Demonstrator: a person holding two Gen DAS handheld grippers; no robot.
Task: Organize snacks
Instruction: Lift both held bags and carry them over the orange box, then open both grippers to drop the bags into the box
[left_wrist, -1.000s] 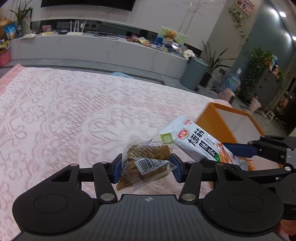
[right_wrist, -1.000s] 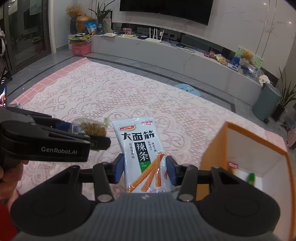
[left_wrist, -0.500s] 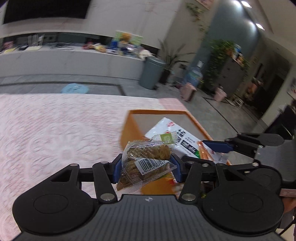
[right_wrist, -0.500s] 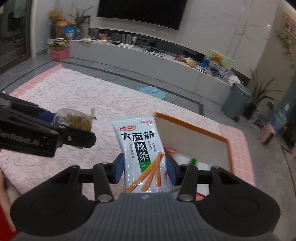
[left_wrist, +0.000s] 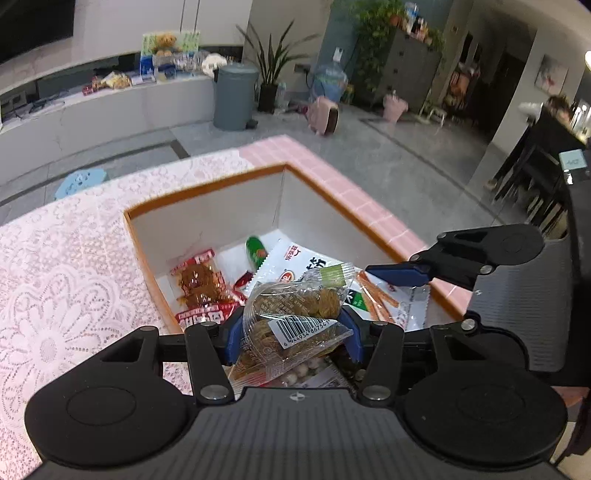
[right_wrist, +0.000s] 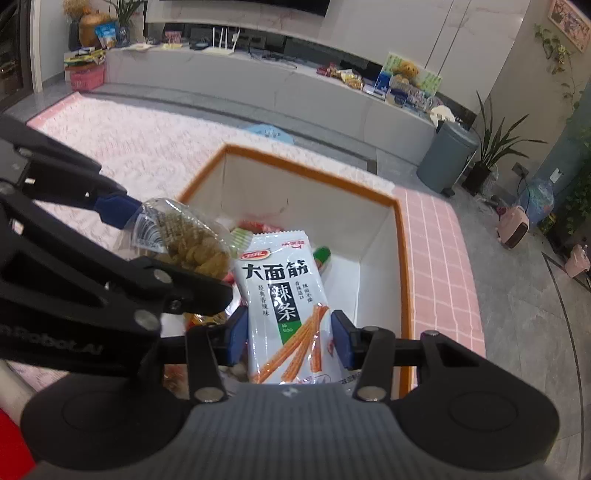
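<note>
Two packets: we hold both above the open box (left_wrist: 207, 218), neither released.
Clear packet (left_wrist: 295, 325): pinched in the left hand-held gripper (left_wrist: 291, 332), hanging over the box's near edge.
White packet (right_wrist: 284, 299): clamped upright in the right hand-held gripper (right_wrist: 290, 334), over the box interior.
Box contents: red packet (left_wrist: 201, 280) and green item (left_wrist: 256, 251) lie on the floor.
Advice: we judge each should go lower and well inside the orange rim before letting go, one at a time, since the two hand-held grippers crowd each other.
Bench (left_wrist: 55, 295): lace-covered, carries the box.
</note>
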